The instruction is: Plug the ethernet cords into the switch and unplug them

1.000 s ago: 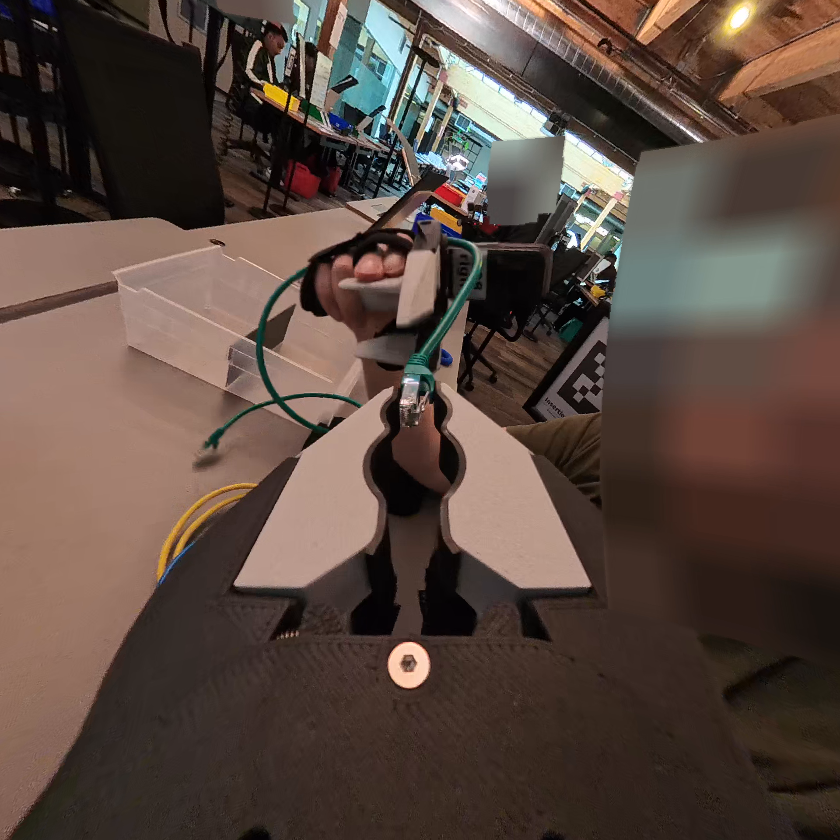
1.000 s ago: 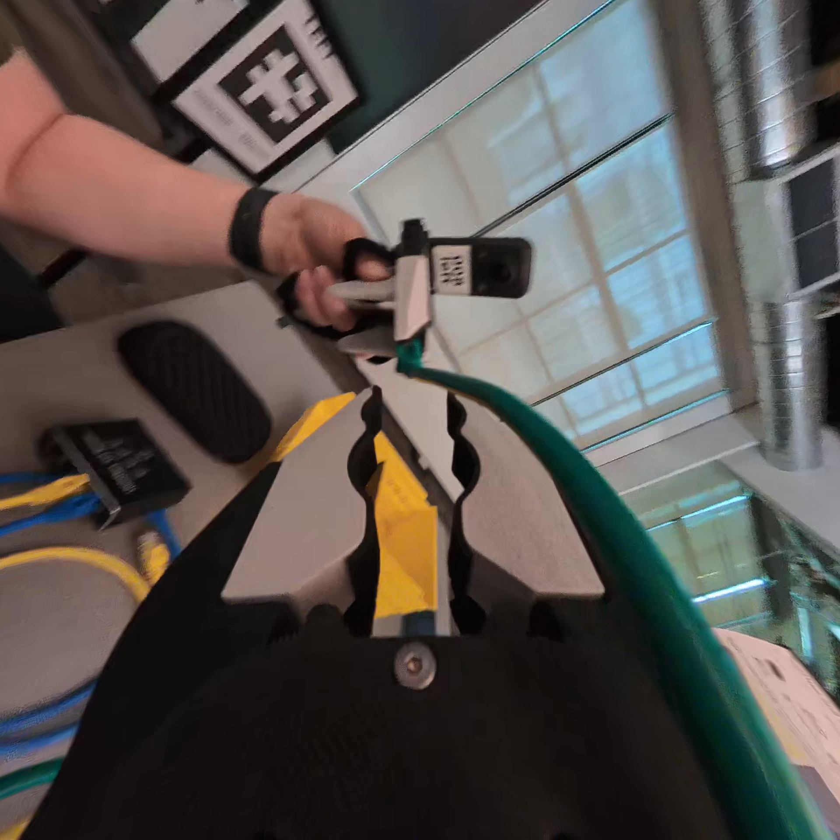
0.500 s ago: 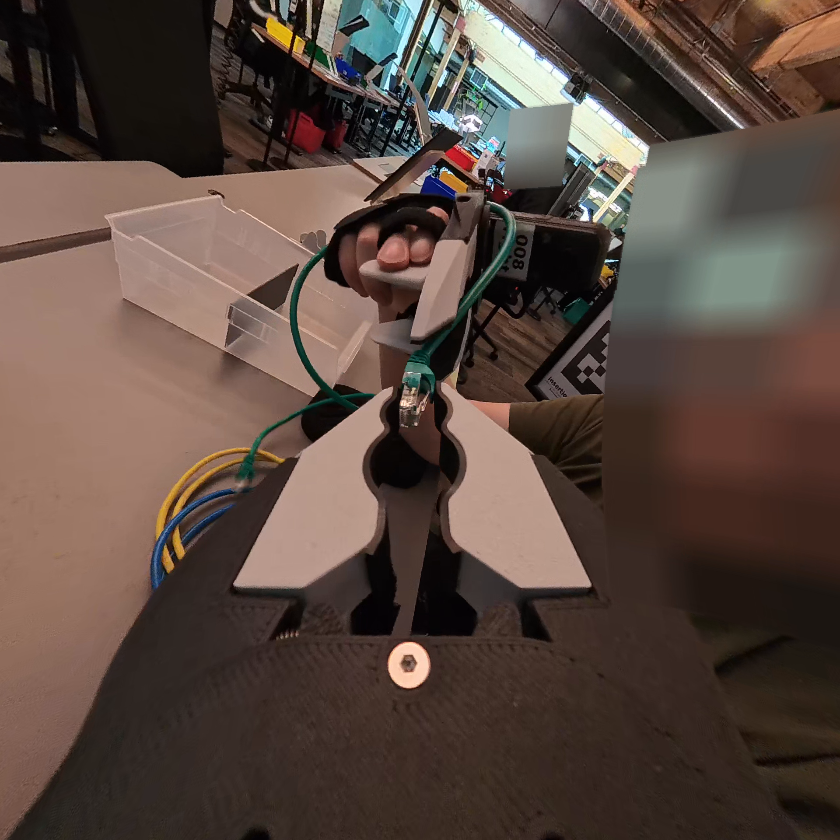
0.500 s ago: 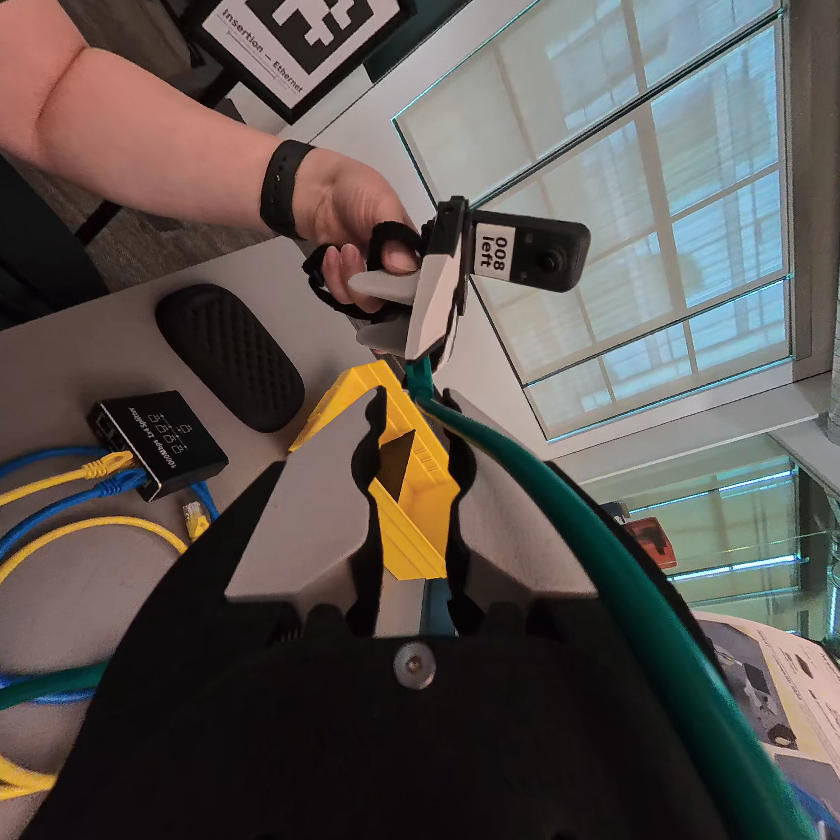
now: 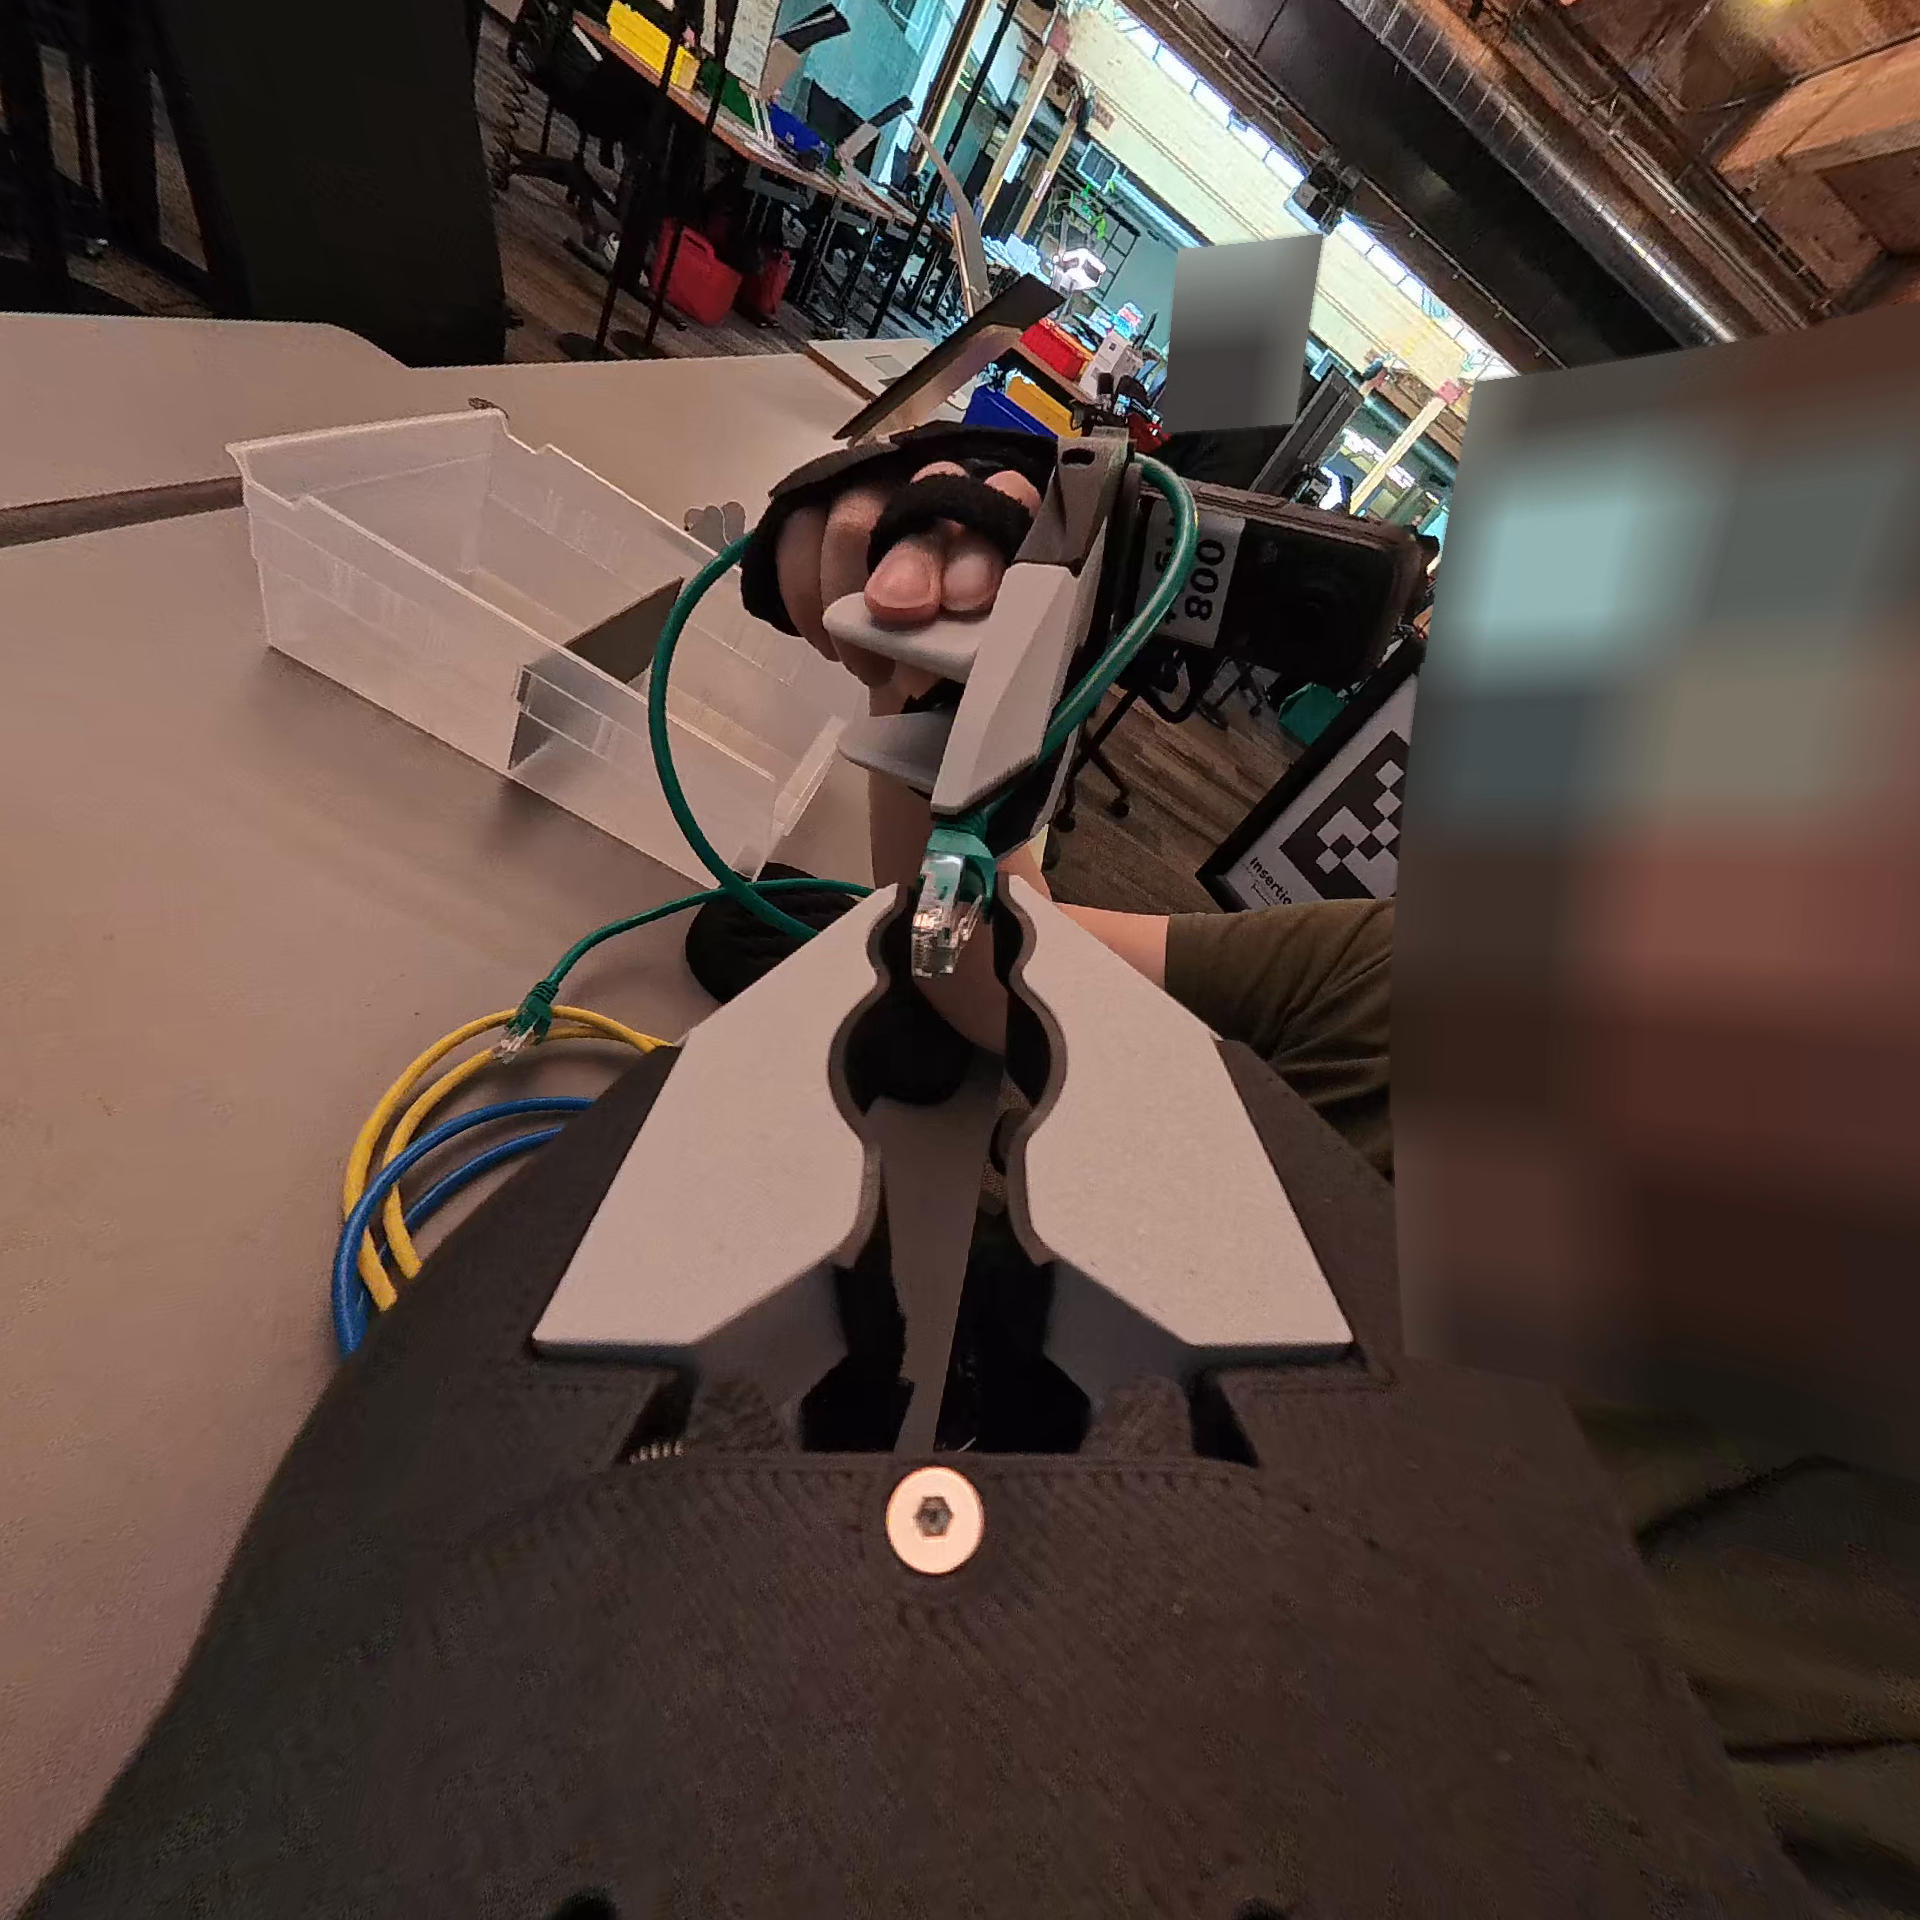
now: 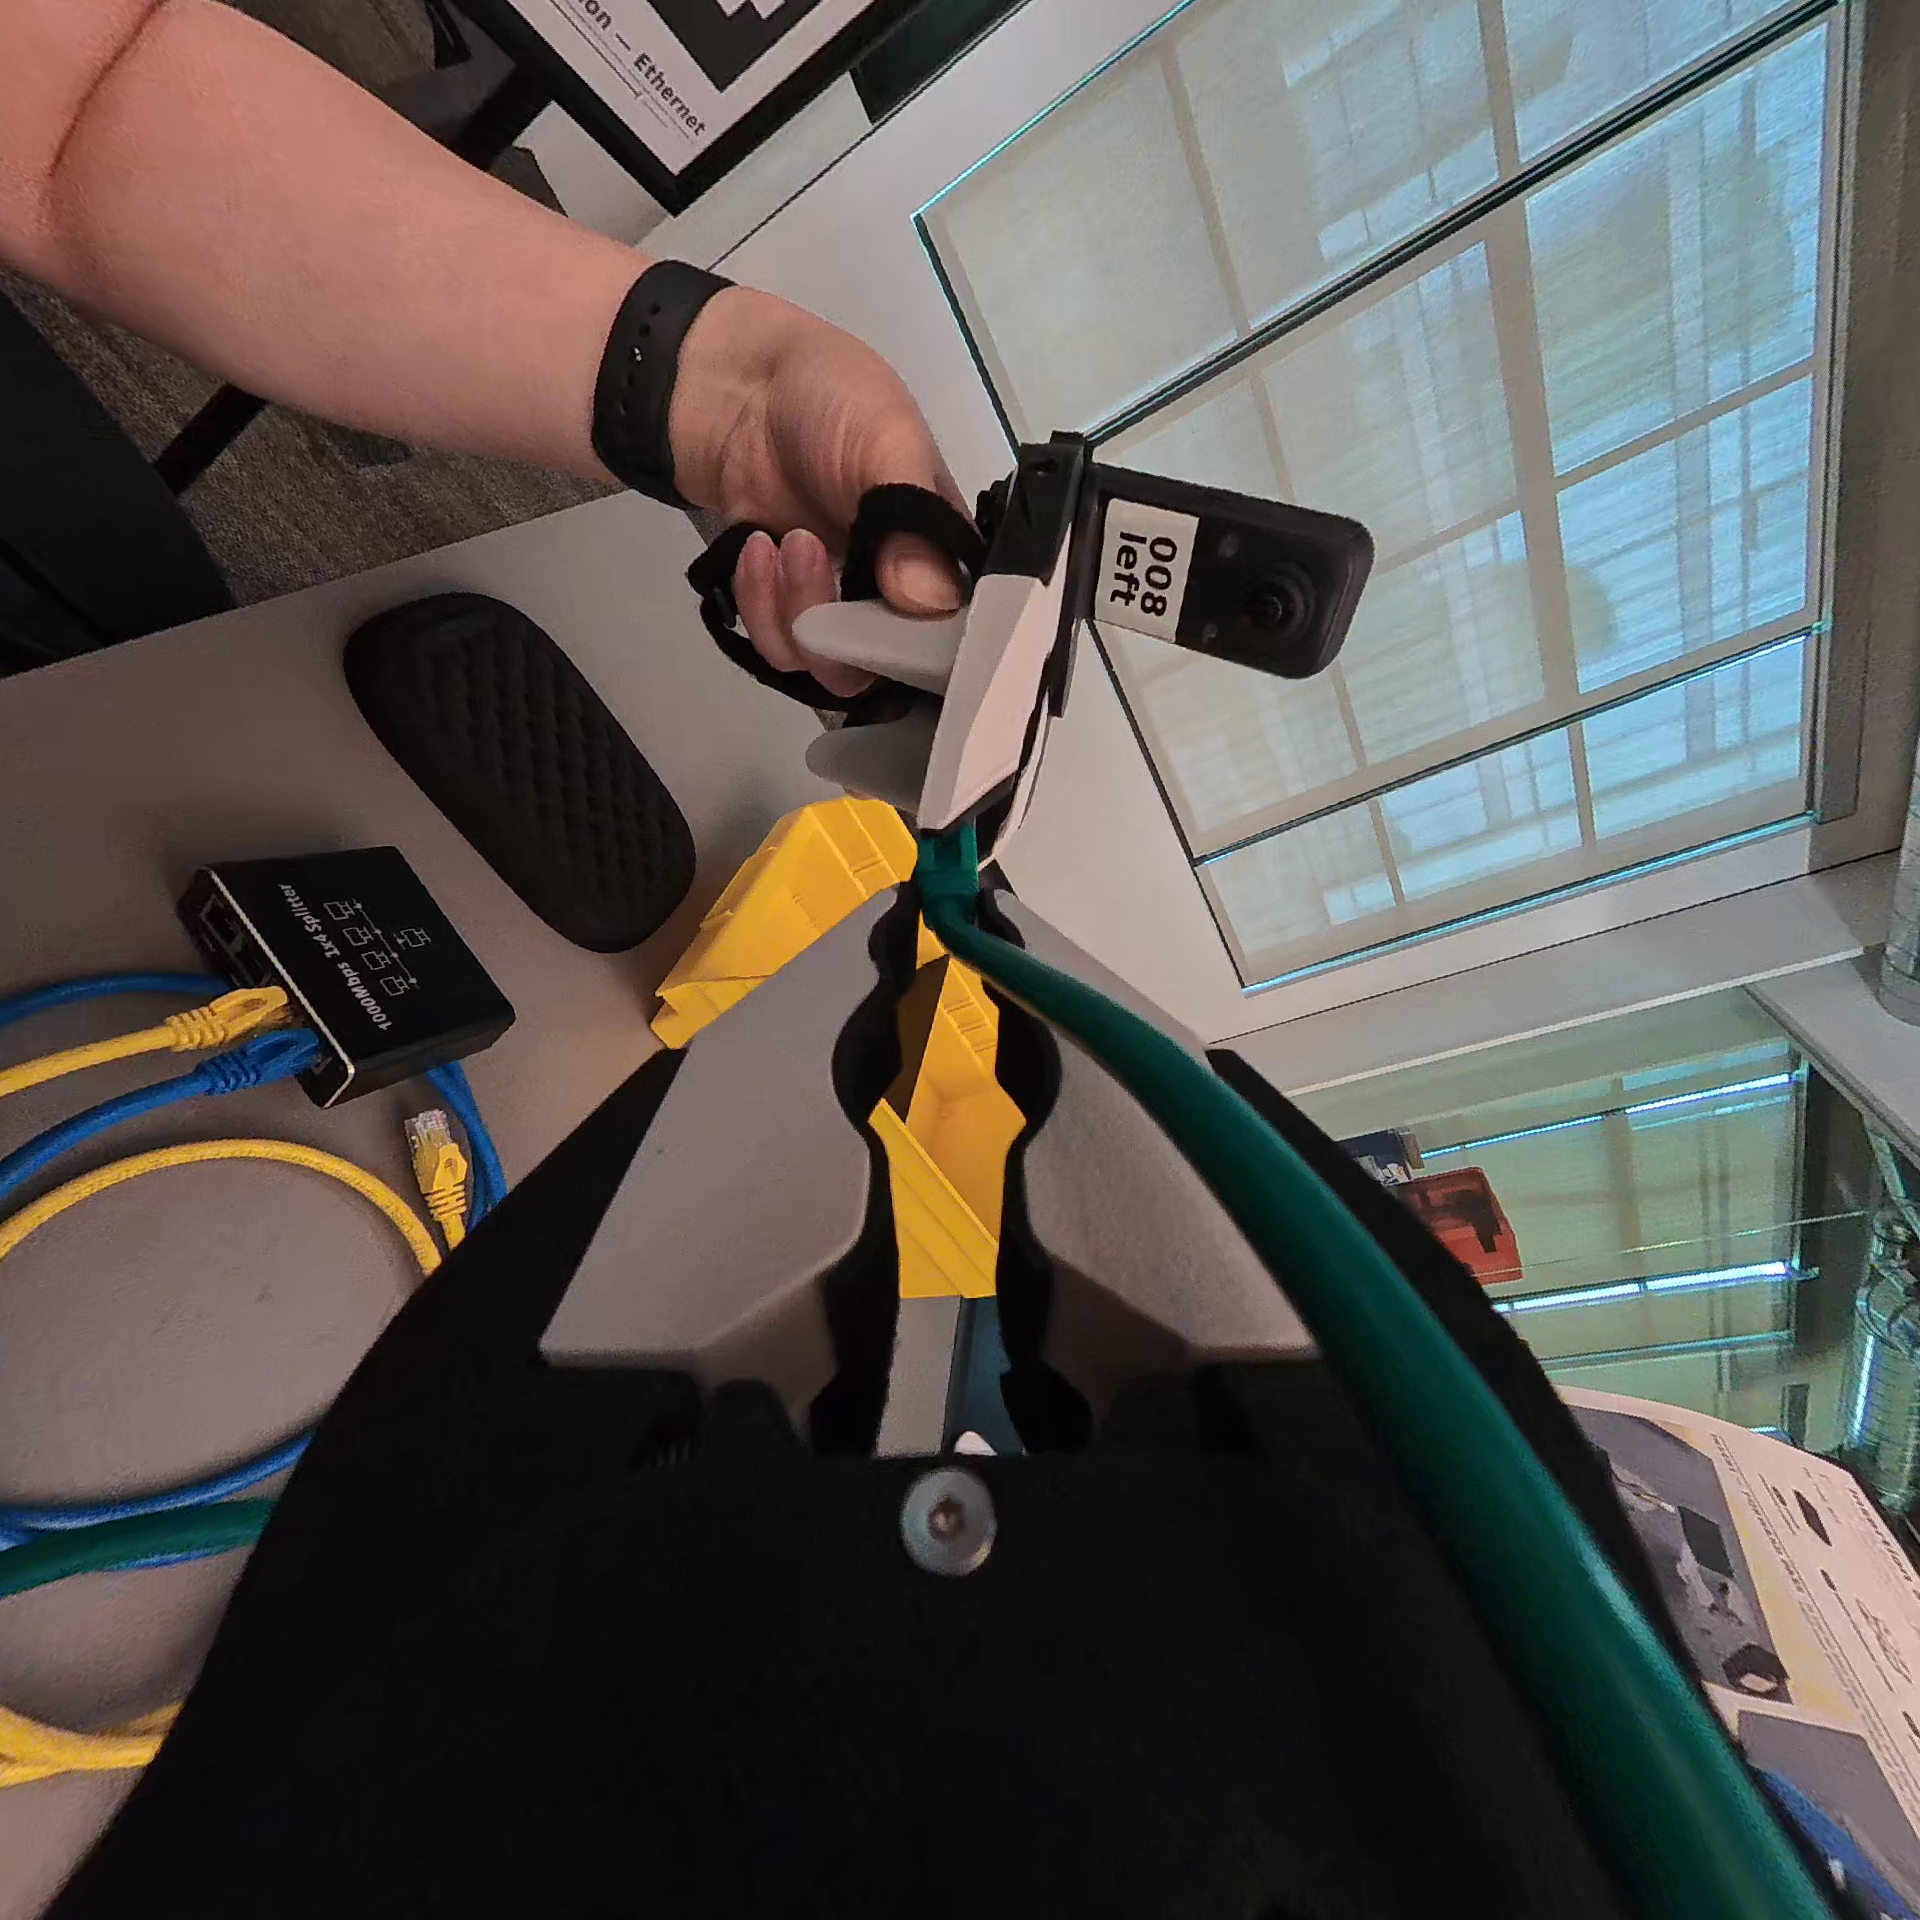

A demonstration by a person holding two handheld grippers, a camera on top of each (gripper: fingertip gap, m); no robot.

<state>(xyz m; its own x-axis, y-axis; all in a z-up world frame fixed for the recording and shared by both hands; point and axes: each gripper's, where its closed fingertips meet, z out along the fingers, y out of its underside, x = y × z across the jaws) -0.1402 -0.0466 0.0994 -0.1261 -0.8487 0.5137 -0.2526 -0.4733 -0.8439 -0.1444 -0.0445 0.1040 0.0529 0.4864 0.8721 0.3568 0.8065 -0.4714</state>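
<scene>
The green cord's plug (image 5: 943, 914) is pinched between both grippers in mid-air: the left gripper (image 5: 948, 925) and right gripper (image 6: 948, 883) are clenched on it. A hand-over appears underway. Next, the plug must be aligned with the switch (image 6: 348, 966), lower left, on the surface (image 6: 187, 727).

The green ethernet cord (image 5: 665, 665) loops through the air, its clear plug (image 5: 940, 920) pointing down between two sets of jaws, its other plug (image 5: 532, 1013) lying on the counter (image 5: 156, 935). The black switch (image 6: 348, 971) lies flat on the counter at the left, a yellow plug (image 6: 223, 1013) and a blue plug (image 6: 255, 1065) seated side by side in its ports. Another yellow plug (image 6: 436, 1158) lies loose just beside it, among coiled yellow and blue cords.
</scene>
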